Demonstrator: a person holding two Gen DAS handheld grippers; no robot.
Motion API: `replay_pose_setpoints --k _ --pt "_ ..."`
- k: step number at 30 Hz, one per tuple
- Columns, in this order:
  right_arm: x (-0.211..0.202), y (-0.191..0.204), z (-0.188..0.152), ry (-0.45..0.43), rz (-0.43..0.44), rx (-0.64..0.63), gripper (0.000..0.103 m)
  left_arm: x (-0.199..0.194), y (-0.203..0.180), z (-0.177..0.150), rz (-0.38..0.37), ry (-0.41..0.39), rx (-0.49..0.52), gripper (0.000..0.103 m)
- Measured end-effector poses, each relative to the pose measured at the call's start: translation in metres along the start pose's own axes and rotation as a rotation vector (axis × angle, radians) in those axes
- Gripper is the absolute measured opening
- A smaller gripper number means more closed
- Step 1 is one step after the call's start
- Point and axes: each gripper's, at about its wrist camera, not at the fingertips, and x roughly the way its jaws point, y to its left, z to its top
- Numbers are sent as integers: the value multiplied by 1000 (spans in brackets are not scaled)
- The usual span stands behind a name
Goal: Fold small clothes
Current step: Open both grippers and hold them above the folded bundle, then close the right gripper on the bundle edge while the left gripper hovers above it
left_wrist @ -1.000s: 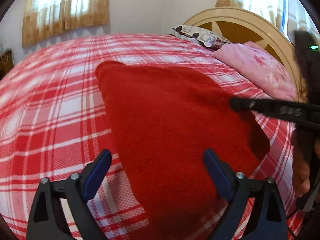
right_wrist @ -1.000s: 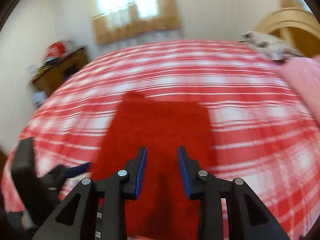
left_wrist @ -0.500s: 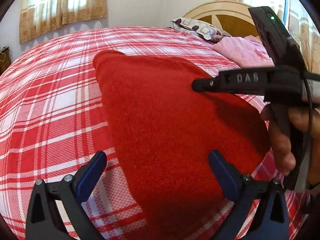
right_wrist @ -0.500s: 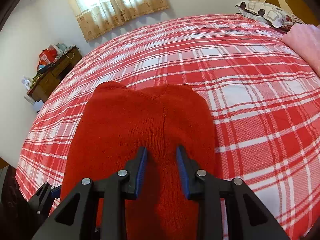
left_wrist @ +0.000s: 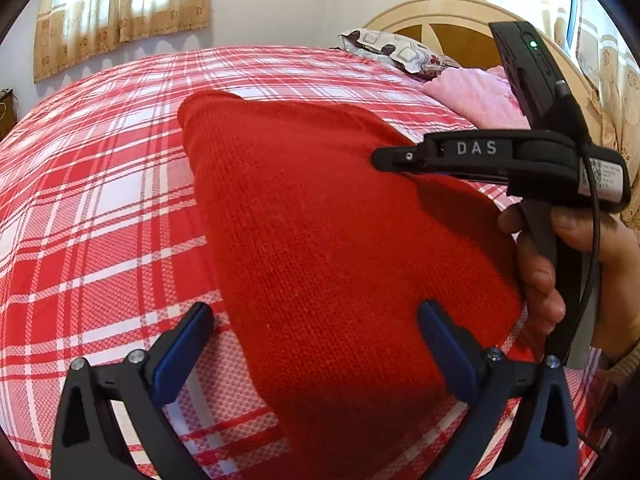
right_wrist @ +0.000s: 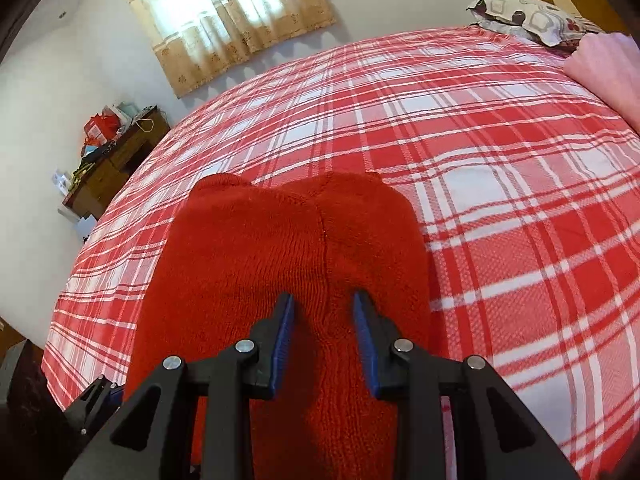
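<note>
A red knit garment [left_wrist: 320,220] lies flat on the red-and-white plaid bedspread [left_wrist: 100,200]. My left gripper [left_wrist: 314,316] stands wide open over its near end; one finger is over the plaid at the left edge, the other over the knit. My right gripper [right_wrist: 323,300] hovers over the garment [right_wrist: 280,248] near its centre seam. Its jaws are a narrow gap apart, with only flat knit showing between them. In the left wrist view the right gripper [left_wrist: 378,158] reaches in from the right, held by a hand [left_wrist: 552,280]. The garment's near end is hidden below both views.
A pink blanket [left_wrist: 476,96] and a patterned pillow [left_wrist: 396,54] lie at the head of the bed against a wooden headboard [left_wrist: 452,36]. A cluttered wooden cabinet [right_wrist: 116,160] stands by the wall beyond the bed's far left corner. Curtained windows [right_wrist: 232,12] line the walls.
The right gripper has come down and in from the right, over the red garment, and has since held still. The left gripper has barely moved. The garment lies as before.
</note>
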Motion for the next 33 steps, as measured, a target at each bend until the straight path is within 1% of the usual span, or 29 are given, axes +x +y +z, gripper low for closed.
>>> replay_pose_setpoints --k 2,4,7,8,10,11,12,15,18,21,25,28,30,33 --pt "-11 7 -2 -16 -18 -31 33 0 1 0 -5 1 -5 103" --pt "-29 8 -5 -60 -24 -19 33 0 2 -1 -10 2 -15 103" --pt "-50 12 -16 -112 -76 -55 33 -1 3 -1 -7 -3 -17 103" --pt "-50 14 -20 -104 -80 -73 33 -2 3 -2 -8 -6 -19 103" --pt "-42 21 -31 -47 -114 -134 33 -4 6 -3 -25 -12 -34 103" --pt "-38 22 -35 -40 -145 -155 33 -4 9 -3 -40 -12 -47 103" --pt "-36 21 -38 -44 -152 -160 33 -5 12 -3 -55 -12 -61 103" --pt "-33 10 -36 -44 -122 -110 33 -9 19 -4 -85 -32 -96 103" --pt "-31 -2 -35 -39 -83 -82 34 -5 13 -4 -55 -13 -72 103" --pt "-33 -2 -37 -49 -65 -84 34 -4 4 -4 -17 -11 -34 103" --pt "-48 -5 -36 -86 -4 -37 36 -5 5 -4 -13 -8 -29 103" --pt "-51 -13 -28 -89 5 -4 36 -8 9 -5 -20 -18 -49 103" --pt "-46 -16 -23 -69 13 6 36 -15 15 -9 -14 -40 -72 103" --pt "-29 -10 -23 -8 -42 -46 37 -23 22 -12 2 -80 -112 103"
